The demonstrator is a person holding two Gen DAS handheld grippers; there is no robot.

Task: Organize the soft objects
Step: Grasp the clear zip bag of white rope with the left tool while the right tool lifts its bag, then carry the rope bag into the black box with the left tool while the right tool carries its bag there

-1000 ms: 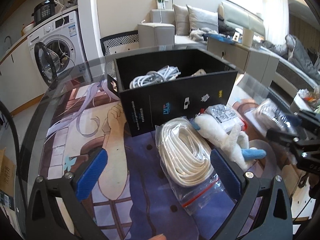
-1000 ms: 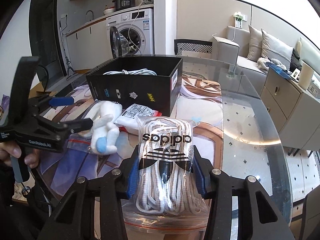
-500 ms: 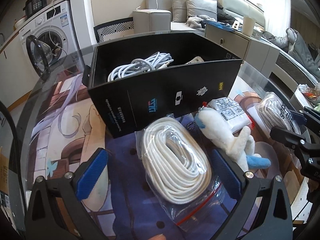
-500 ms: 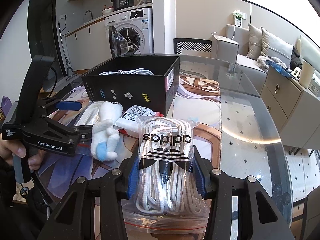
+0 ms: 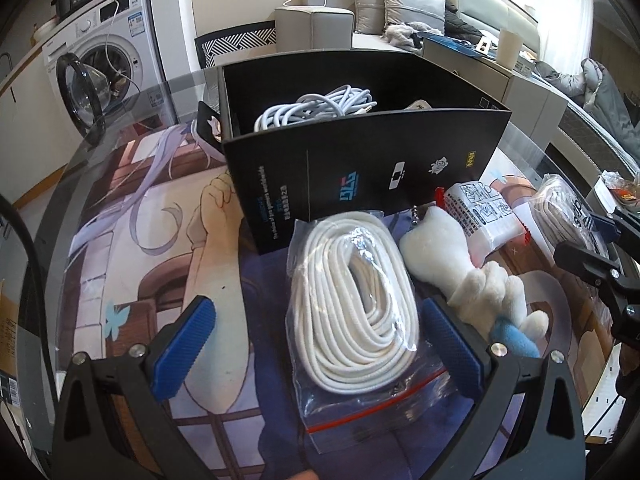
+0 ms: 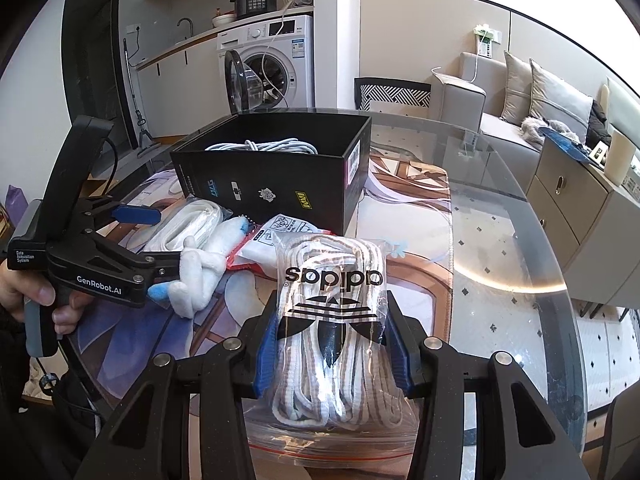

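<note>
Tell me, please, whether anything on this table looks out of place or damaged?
Nothing looks damaged or spilled. The plush toy, the bagged white cord and a sealed white packet lie loose in front of the black box, where only a cable bundle shows.

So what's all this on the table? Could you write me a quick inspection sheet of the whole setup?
Surface: glass table with a printed cartoon mat.
Job's things: bagged white rope, plush toy, Adidas lace bag, sealed white packet, open black box.
Clutter: nothing seen.
Grippers: left gripper open, its blue pads either side of the rope bag; right gripper shut on the Adidas lace bag.
Cables: grey-white cable coil inside the box.
Surroundings: washing machine with its door open, sofa, cabinet.
</note>
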